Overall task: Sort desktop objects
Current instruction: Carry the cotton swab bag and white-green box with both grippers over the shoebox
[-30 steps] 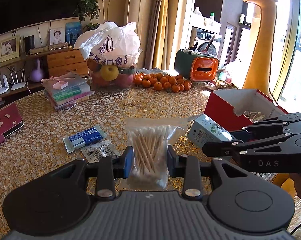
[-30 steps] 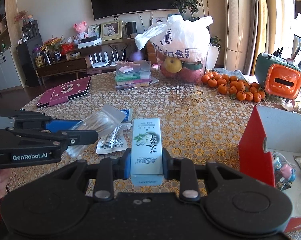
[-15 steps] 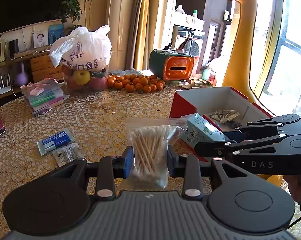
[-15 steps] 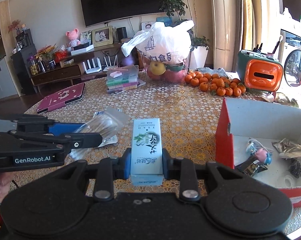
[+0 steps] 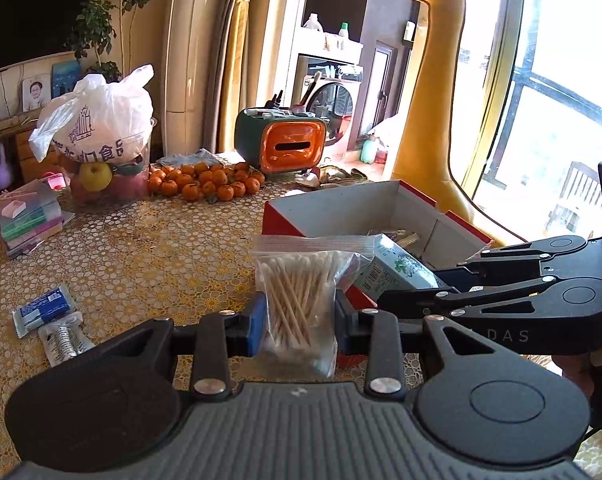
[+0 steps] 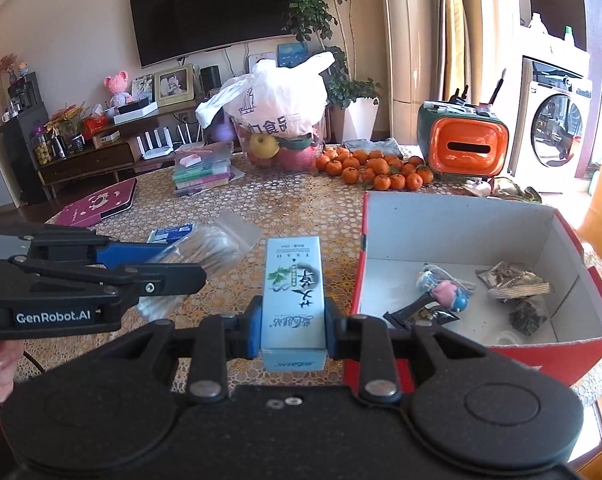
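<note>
My left gripper [image 5: 299, 322] is shut on a clear zip bag of cotton swabs [image 5: 297, 296], held upright above the table just left of the red box [image 5: 353, 210]. My right gripper [image 6: 293, 328] is shut on a light blue carton with green leaf print [image 6: 293, 292], also lifted, beside the box's left wall [image 6: 359, 264]. In the left wrist view the carton [image 5: 397, 268] and the right gripper [image 5: 405, 300] hang at the box's near corner. The left gripper [image 6: 197, 276] with the swab bag [image 6: 205, 246] shows at the left of the right wrist view.
The white-lined red box [image 6: 461, 224] holds a small doll, foil packets and a roll of tape. A blue packet [image 5: 45, 310] and a spring sachet [image 5: 65, 338] lie on the yellow tablecloth. Tangerines [image 6: 375, 170], a fruit bag [image 6: 273, 108], an orange tissue holder [image 6: 467, 146] and stacked books [image 6: 203, 170] stand farther back.
Both grippers have travelled right together with their loads, slightly upward. The red box has come closer and now sits right beside them; the packets on the cloth slid to the left.
</note>
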`<state>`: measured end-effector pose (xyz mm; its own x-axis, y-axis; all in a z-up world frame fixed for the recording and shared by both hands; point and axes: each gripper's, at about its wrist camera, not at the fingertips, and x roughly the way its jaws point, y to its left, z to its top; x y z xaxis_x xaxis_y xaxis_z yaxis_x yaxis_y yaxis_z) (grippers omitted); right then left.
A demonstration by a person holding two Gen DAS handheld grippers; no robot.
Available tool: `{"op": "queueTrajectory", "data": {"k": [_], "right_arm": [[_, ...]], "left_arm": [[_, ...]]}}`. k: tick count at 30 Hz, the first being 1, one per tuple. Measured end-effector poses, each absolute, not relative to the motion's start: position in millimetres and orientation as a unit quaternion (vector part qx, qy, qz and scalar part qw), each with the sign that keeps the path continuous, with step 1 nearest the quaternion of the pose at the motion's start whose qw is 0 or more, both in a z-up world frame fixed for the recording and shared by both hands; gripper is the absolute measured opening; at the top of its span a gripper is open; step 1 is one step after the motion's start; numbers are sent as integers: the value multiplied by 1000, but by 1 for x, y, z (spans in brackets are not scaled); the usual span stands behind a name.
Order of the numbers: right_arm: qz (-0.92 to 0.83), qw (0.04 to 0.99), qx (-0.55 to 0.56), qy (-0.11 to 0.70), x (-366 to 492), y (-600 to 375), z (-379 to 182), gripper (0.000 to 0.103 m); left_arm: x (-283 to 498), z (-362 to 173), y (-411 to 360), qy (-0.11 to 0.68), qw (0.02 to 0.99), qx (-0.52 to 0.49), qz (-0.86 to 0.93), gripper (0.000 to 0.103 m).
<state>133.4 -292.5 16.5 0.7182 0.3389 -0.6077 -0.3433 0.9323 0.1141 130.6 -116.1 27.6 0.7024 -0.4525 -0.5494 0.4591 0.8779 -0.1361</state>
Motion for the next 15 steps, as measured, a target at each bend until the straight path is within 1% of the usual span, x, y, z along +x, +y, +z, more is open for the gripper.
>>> {"op": "queueTrajectory", "data": {"k": [15], "right_arm": [[129,936,-5,327,139,-354,18,29]], "left_arm": [[154,30,-172,297,912,17,-283,33]]}}
